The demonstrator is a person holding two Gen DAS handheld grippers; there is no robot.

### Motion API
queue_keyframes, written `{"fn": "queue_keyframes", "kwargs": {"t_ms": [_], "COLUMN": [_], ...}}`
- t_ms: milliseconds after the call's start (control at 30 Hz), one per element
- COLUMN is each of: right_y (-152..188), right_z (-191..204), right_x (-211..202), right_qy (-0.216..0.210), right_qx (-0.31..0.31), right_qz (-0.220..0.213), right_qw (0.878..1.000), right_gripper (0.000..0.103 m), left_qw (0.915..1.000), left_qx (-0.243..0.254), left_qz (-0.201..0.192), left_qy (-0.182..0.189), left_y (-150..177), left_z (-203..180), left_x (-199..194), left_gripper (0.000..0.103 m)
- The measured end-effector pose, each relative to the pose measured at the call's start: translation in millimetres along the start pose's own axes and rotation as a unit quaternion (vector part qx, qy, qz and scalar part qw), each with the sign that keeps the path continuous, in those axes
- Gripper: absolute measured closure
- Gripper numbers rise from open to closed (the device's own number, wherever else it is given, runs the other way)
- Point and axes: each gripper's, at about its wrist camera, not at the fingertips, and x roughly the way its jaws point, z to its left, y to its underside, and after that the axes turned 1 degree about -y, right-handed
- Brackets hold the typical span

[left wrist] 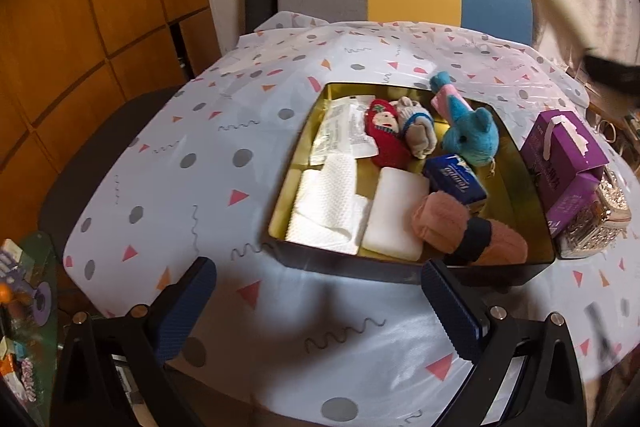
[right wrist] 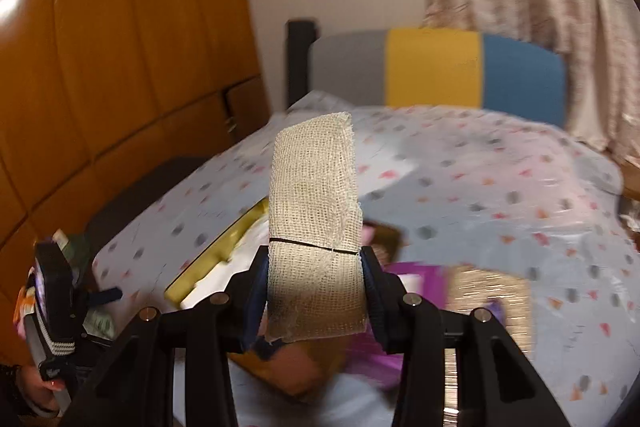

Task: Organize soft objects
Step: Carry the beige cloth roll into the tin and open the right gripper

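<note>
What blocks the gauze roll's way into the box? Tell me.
Nothing visible. The right hand-held gripper holds the gauze roll in the air above the table, and the box is open, with bare floor near its right wall.

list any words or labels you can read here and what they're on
"tempo": white lettering on the blue tissue pack in the tin box.
Purple tissue box: print on its side, too blurred to read.
Clear plastic packet in the box: small print, too small to read.
Gauze roll in the right gripper: no text.
</note>
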Motion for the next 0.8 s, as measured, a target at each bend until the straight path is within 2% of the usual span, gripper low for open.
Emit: {"fn": "queue_keyframes", "kwargs": {"t_ms": [100, 200, 300, 433, 600, 667, 767, 800], "right_y": [5, 12, 17, 25, 30, 32, 35, 36], "right_z": [22, 38, 48, 51, 56, 55, 52, 51], "right_x": [44, 84, 117, 144, 176, 183, 178, 170], "right_qy": [-0.019, -0.036, -0.04, -0.049, -0.047, -0.033, -0.011, -0.01], "right_qx": [-0.009, 0.002, 0.02, 0.057, 0.074, 0.073, 0.061, 0.056], "right_qz": [0.035, 0.071, 0.098, 0.123, 0.145, 0.15, 0.147, 0.138], "right_qw": [0.999, 0.997, 0.994, 0.99, 0.985, 0.985, 0.987, 0.989], "right_gripper": [0.059, 0.059, 0.059, 0.059, 0.058, 0.049, 0.027, 0.025], "left_qw": [0.9993, 0.9982, 0.9979, 0.998, 0.9977, 0.9971, 0.9965, 0.9964], "left_qx": [0.009, 0.02, 0.017, 0.005, -0.002, 0.001, 0.006, 0.006], "left_qz": [-0.006, -0.006, -0.002, 0.005, 0.001, -0.003, -0.003, -0.003], "left_qy": [-0.036, -0.057, -0.063, -0.062, -0.068, -0.076, -0.083, -0.084], "left_y": [5, 10, 13, 13, 9, 7, 7, 7], "left_z": [4, 9, 18, 27, 32, 33, 34, 34], "left_x": [-4, -5, -4, -2, -2, -2, -1, 0], "left_gripper": [0.0, 0.0, 0.0, 0.0, 0.0, 0.0, 0.0, 0.0]}}
